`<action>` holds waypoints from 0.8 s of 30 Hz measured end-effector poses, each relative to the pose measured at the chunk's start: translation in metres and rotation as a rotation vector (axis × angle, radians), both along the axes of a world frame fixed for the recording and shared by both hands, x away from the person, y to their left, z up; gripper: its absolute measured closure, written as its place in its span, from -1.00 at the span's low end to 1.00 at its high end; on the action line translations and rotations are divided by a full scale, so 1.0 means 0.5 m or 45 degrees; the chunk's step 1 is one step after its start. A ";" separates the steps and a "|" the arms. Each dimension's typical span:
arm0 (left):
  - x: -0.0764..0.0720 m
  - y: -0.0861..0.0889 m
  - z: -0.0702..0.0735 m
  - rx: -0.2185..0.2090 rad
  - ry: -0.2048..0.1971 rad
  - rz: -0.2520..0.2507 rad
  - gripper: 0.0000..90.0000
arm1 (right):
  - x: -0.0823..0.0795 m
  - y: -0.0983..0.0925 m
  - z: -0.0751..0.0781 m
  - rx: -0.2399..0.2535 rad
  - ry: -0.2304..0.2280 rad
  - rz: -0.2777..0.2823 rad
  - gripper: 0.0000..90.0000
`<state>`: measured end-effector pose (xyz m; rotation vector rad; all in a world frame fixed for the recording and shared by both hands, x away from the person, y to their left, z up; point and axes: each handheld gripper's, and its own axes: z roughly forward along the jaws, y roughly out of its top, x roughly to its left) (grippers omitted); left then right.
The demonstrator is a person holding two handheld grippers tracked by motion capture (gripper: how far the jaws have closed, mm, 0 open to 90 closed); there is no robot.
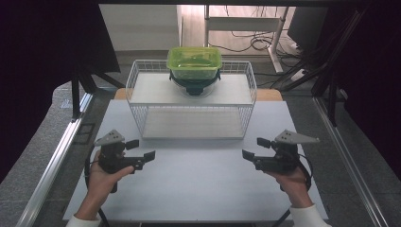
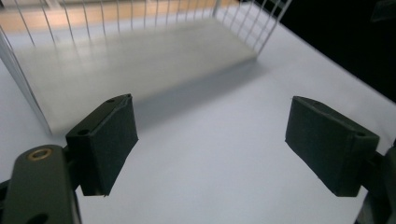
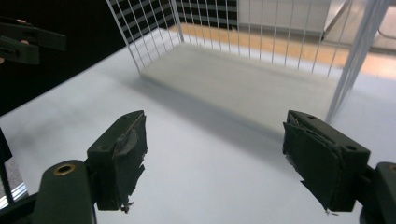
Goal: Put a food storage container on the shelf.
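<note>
A white wire rack point(image 1: 191, 99) stands at the back middle of the white table point(image 1: 194, 189). On its upper shelf sits a clear green lidded container point(image 1: 194, 62), resting on a dark bowl-like base point(image 1: 195, 86). My left gripper point(image 1: 140, 150) is held low at the front left, open, pointing toward the rack, with nothing between its pads point(image 2: 109, 142). At the front right my right gripper point(image 1: 256, 148) is open too, its worn pads point(image 3: 122, 156) apart over bare table. Both gripper views show the rack's lower shelf point(image 2: 135, 56) point(image 3: 243, 79) ahead.
A metal rail point(image 1: 56, 156) runs along the table's left side and another point(image 1: 347, 161) along its right. Behind the rack are a desk frame and cables on the floor point(image 1: 257, 42). Dark curtains point(image 1: 47, 56) flank the scene.
</note>
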<state>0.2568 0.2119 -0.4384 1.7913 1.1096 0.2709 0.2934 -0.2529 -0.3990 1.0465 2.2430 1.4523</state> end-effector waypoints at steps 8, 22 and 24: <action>-0.027 -0.005 -0.092 0.089 0.104 0.025 -0.62 | -0.027 0.013 -0.111 -0.126 0.142 -0.039 -0.52; -0.019 0.008 -0.114 0.080 0.129 0.053 -0.61 | -0.030 0.017 -0.137 -0.176 0.149 -0.056 -0.48; -0.019 0.005 -0.116 0.089 0.133 0.042 -0.61 | -0.030 0.015 -0.136 -0.158 0.148 -0.056 -0.48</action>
